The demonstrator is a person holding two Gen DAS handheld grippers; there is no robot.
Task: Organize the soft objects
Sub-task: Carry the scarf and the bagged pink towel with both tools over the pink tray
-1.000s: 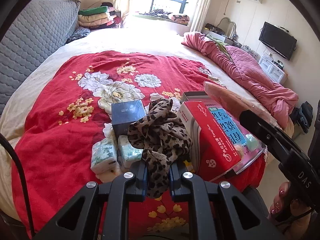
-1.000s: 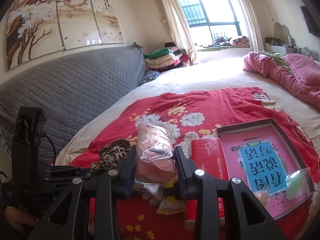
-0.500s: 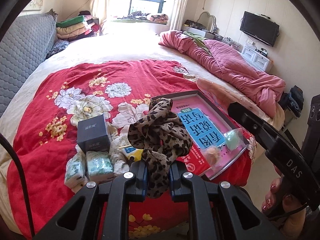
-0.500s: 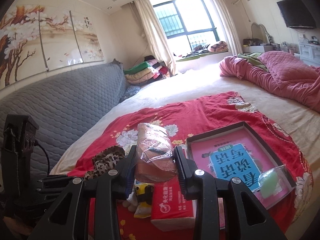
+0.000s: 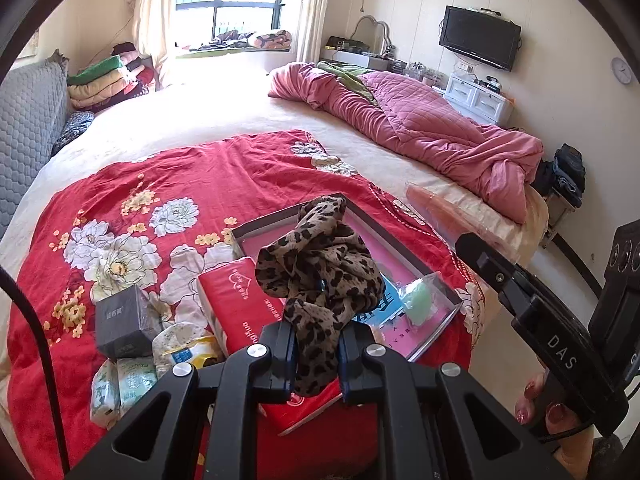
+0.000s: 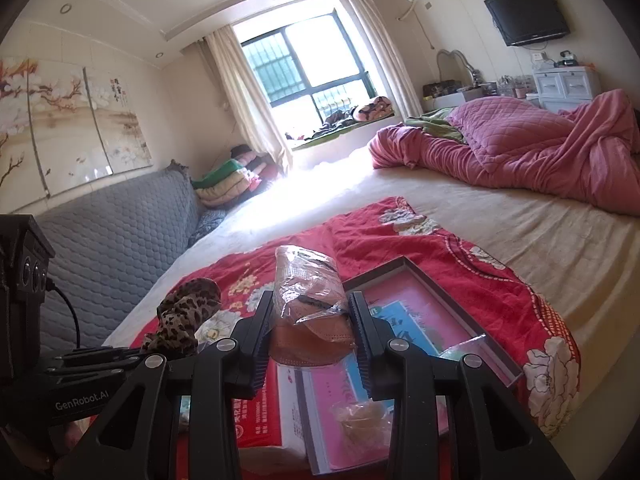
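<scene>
My left gripper [image 5: 317,354] is shut on a leopard-print cloth [image 5: 320,272] and holds it above the red tissue pack [image 5: 240,312] and the pink box tray [image 5: 430,272]. The cloth also shows in the right wrist view [image 6: 184,312]. My right gripper [image 6: 314,330] is shut on a clear bag of orange-brown masks [image 6: 308,304], held above the same tray [image 6: 440,292] and tissue pack [image 6: 272,408]. The bag's tip shows at the right in the left wrist view [image 5: 436,210].
A dark grey box [image 5: 124,322], small tissue packs [image 5: 120,390] and a wipes pouch [image 5: 186,346] lie on the red floral blanket [image 5: 120,200]. A green sponge in a bag [image 5: 418,300] sits in the tray. A pink quilt [image 5: 420,124] lies far right. The bed edge is near right.
Both grippers have swung right and lifted while keeping their loads. The tray and tissue pack now lie under the left gripper; the grey box and small packs have slid to the left.
</scene>
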